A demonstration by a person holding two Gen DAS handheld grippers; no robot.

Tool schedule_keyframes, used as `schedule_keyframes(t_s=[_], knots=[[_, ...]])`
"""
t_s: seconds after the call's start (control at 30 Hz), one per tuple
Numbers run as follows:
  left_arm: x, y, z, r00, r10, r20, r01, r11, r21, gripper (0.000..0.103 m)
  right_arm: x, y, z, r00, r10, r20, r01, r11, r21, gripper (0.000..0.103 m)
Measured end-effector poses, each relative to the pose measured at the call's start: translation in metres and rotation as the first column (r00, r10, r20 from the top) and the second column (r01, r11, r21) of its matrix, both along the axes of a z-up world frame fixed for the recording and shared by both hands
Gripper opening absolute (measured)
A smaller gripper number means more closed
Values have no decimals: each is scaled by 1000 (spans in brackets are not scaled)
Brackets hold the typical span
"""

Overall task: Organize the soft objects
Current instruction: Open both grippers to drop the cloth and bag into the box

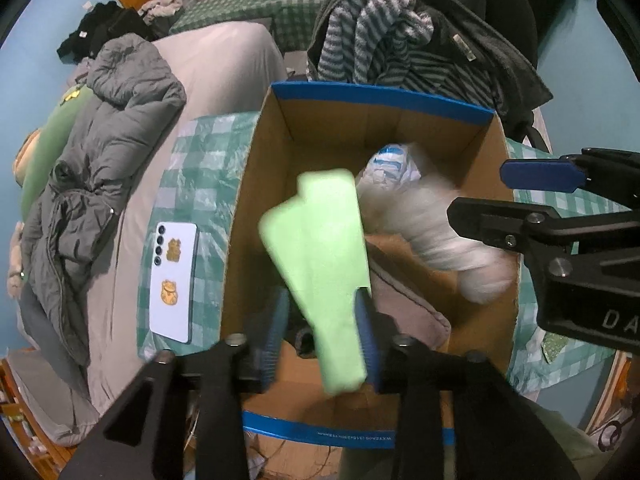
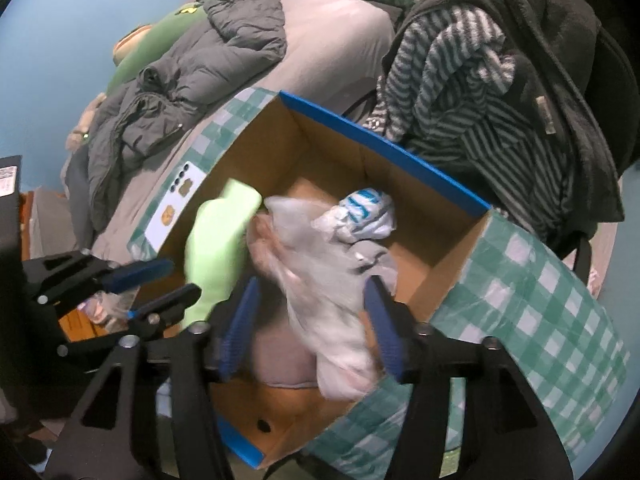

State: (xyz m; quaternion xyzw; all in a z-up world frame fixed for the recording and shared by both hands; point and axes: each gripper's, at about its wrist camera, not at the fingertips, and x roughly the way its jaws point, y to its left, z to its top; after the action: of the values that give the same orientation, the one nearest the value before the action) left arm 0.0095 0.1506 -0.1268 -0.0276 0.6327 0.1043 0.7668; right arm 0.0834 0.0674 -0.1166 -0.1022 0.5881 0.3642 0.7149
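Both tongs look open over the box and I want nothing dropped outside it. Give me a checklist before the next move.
1. Green cloth over the cardboard box: ok.
2. Left tongs open, cloth between fingers: grip cannot tell.
3. White plastic bag over the box: ok.
4. Right tongs open wide: grip cannot tell.
5. Room inside the box: ok, floor partly bare.
6. Phone outside the box, apart from it: ok.
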Motion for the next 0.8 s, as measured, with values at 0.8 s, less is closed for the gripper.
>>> schedule_keyframes(t_s=[0.8], knots=[[9, -59, 30, 991, -130, 40, 130, 991, 14, 47, 4, -87, 16, 991, -136, 19, 137, 990, -35, 66]])
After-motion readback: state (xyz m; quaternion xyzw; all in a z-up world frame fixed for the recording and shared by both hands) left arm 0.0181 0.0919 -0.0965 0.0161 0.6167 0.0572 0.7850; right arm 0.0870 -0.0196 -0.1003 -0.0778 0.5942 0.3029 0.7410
